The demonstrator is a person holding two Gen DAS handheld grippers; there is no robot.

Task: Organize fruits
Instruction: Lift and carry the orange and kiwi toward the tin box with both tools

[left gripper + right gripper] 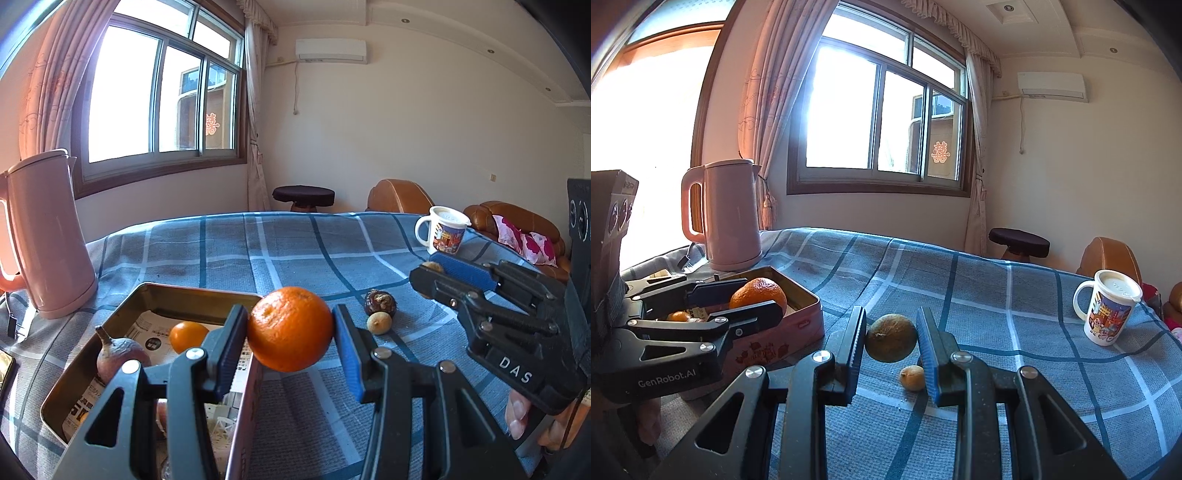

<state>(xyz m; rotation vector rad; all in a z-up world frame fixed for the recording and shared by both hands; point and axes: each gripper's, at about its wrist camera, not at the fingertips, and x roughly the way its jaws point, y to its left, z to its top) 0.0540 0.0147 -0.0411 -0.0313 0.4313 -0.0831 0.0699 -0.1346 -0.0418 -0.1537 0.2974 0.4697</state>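
Observation:
My left gripper (290, 334) is shut on a large orange (290, 328) and holds it over the right rim of the metal tin (147, 291). The tin holds a small orange (187, 335) and a wrinkled purple fruit (120, 356). My right gripper (891, 341) is shut on a brownish-green round fruit (891, 337) and holds it just above the cloth. On the cloth lie a small tan fruit (912, 377) and a dark brown fruit (380, 302). The left gripper with its orange (758, 293) also shows in the right wrist view, above the tin (798, 314).
A pink kettle (51, 236) stands behind the tin at the left. A lidded cartoon mug (1108, 310) stands at the right on the blue checked cloth (258, 251). A stool (303, 195) and a brown sofa (517, 221) are beyond the table.

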